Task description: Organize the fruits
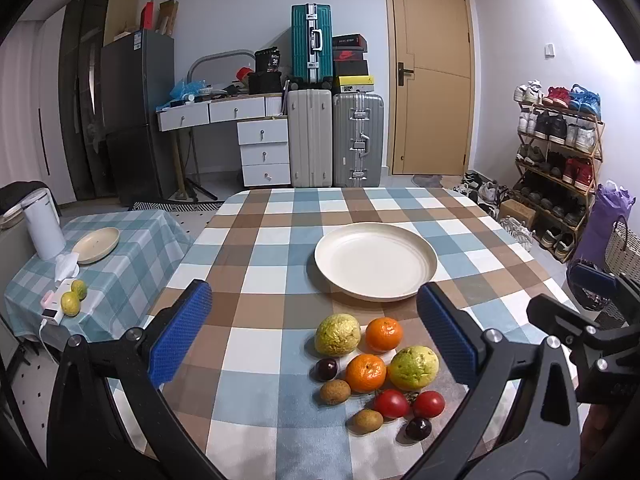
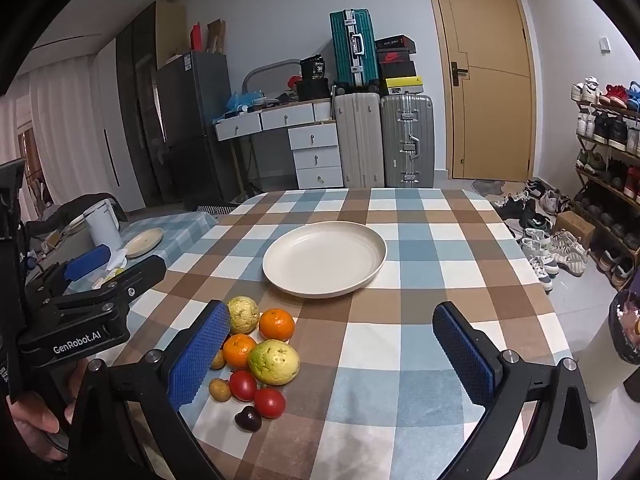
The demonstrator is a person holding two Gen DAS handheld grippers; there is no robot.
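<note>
An empty cream plate (image 1: 376, 266) (image 2: 324, 258) sits mid-table on the checked cloth. In front of it lies a cluster of fruit: two yellow-green guavas (image 1: 337, 334) (image 2: 274, 361), two oranges (image 1: 366, 372) (image 2: 277, 324), two red tomatoes (image 1: 391, 403) (image 2: 270, 402), two dark plums (image 1: 326, 369) (image 2: 248, 418) and two small brown fruits (image 1: 335, 391) (image 2: 220, 390). My left gripper (image 1: 314, 292) (image 2: 120, 266) hovers open above and behind the cluster, holding nothing. My right gripper (image 2: 332, 314) (image 1: 572, 296) is open and empty, with the fruit by its left finger.
A low side table (image 1: 132, 248) at the left carries a white kettle (image 1: 42, 224), a small plate (image 1: 98, 244) and two green-yellow fruits (image 1: 74, 298). A shoe rack (image 1: 560, 168) and a basket (image 1: 624, 252) stand right of the table. Suitcases (image 1: 336, 144) and a door are beyond.
</note>
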